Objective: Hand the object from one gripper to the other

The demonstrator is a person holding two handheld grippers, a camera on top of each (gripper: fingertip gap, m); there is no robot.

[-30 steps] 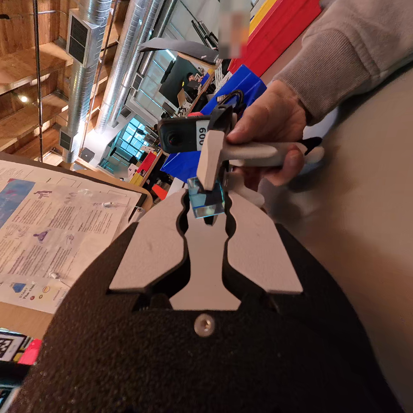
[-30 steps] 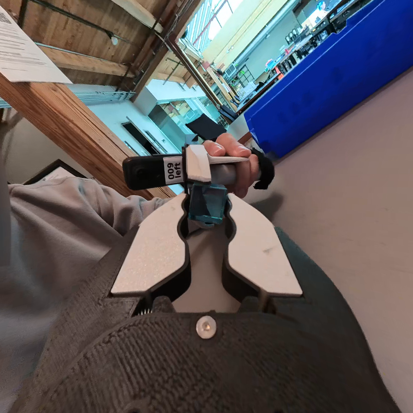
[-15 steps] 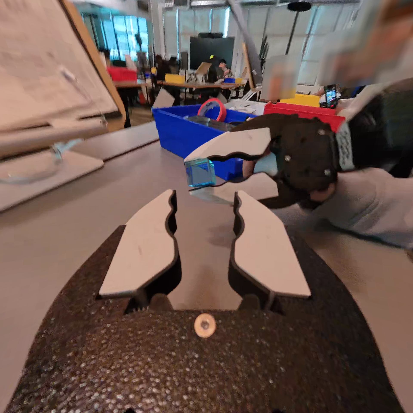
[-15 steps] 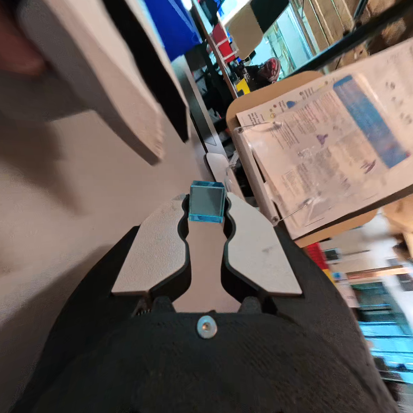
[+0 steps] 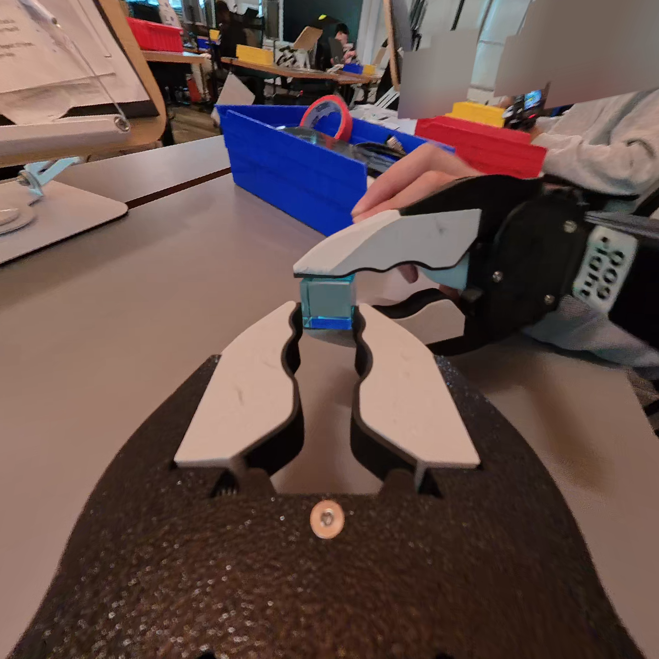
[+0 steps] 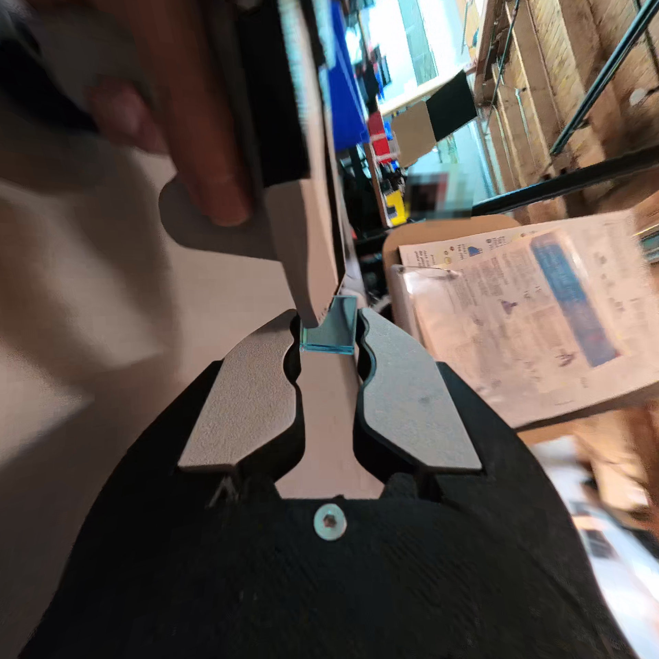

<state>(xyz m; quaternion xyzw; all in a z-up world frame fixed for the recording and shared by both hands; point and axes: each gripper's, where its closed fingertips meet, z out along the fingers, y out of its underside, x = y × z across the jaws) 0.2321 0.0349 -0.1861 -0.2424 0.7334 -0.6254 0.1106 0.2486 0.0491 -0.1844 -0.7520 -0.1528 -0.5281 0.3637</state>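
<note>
**Two wrist cameras, crossed over one cube**

The left wrist view looks level and forward along the left gripper (image 5: 327,313) over the grey tabletop (image 5: 142,321), toward the blue plastic bin (image 5: 296,174) beyond. The right wrist view is rolled sideways, looking along the right gripper (image 6: 328,330) close up. Both share the small translucent blue cube (image 5: 327,303) (image 6: 333,331), seen at close range at each camera's fingertips, with the other gripper crossing beside it.

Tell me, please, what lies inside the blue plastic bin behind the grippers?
Inside the blue plastic bin, a red tape roll stands upright beside dark clutter I cannot identify; the bin's near wall hides everything lower.
</note>
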